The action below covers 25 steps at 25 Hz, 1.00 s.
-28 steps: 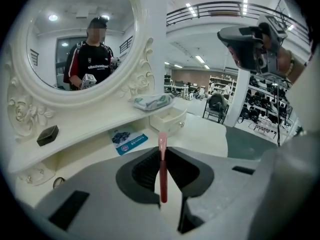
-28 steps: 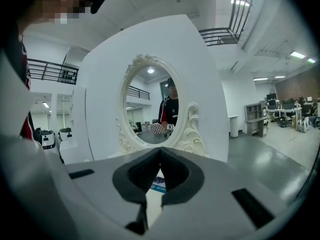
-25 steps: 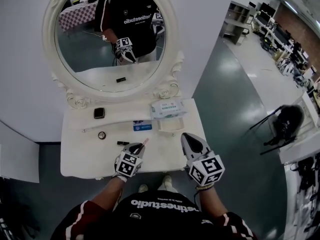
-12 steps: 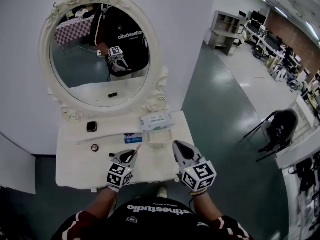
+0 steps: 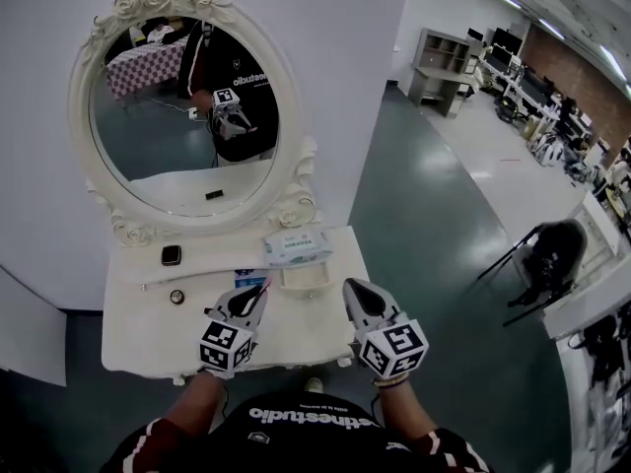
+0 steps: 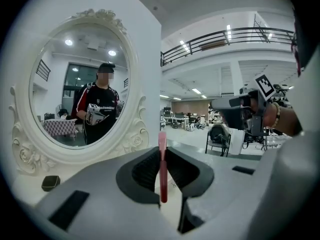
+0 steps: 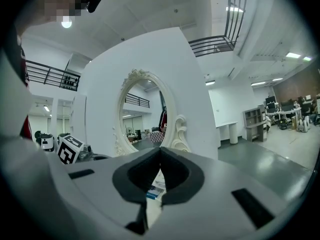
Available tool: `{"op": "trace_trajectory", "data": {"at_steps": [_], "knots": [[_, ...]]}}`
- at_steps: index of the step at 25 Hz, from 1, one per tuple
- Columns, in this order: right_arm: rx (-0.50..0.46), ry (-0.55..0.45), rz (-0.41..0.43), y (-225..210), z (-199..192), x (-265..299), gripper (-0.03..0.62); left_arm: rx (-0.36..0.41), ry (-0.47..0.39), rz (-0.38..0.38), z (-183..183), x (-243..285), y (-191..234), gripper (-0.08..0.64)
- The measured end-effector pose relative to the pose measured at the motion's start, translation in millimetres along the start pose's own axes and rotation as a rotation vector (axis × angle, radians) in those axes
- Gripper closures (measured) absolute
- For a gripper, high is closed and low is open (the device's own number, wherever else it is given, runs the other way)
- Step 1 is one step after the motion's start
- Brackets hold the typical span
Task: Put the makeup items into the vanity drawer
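Observation:
My left gripper (image 5: 258, 296) hangs over the front middle of the white vanity table (image 5: 138, 335), shut on a slim pink makeup stick (image 5: 266, 284). In the left gripper view the pink stick (image 6: 162, 170) stands upright between the ribbed pads (image 6: 148, 167), its tip poking above the left gripper (image 6: 162, 156). To its right my right gripper (image 5: 351, 288) hovers over the table's right part, shut with nothing in it. The right gripper (image 7: 160, 152) shows its jaws meeting at the tip. On the tabletop lie a black compact (image 5: 171, 255) and a small round item (image 5: 176, 297).
An oval mirror (image 5: 177, 116) in an ornate white frame stands at the back of the table. A tissue pack (image 5: 289, 247), a small white tray (image 5: 304, 277) and a blue-labelled card (image 5: 248, 280) lie near the back. Open green floor stretches to the right, with a black chair (image 5: 552, 249).
The vanity has shrunk and slid left in the head view, as if seen from farther back. Both grippers stay side by side, the left still holding the pink stick.

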State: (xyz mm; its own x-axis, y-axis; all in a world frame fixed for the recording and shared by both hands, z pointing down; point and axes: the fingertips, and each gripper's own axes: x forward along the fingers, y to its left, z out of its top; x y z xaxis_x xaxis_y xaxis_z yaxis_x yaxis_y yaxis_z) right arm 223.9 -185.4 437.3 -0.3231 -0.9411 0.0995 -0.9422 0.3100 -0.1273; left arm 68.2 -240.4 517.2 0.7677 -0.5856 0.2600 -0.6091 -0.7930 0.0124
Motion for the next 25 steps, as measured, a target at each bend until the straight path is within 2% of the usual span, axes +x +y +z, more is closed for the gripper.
{"op": "trace_trajectory", "data": {"at_steps": [12,18,25], "knots": [[0.005,-0.038,-0.050,-48,10,-18,0.598,0.090,-0.058,-0.053,43,44,-28,0.511],[0.029,-0.036,-0.087,-74,3,-30,0.598,0.167,-0.046,-0.120,44,78,-54,0.511],[0.047,-0.018,-0.125,-91,-5,-40,0.598,0.206,-0.009,-0.179,33,109,-71,0.511]]}}
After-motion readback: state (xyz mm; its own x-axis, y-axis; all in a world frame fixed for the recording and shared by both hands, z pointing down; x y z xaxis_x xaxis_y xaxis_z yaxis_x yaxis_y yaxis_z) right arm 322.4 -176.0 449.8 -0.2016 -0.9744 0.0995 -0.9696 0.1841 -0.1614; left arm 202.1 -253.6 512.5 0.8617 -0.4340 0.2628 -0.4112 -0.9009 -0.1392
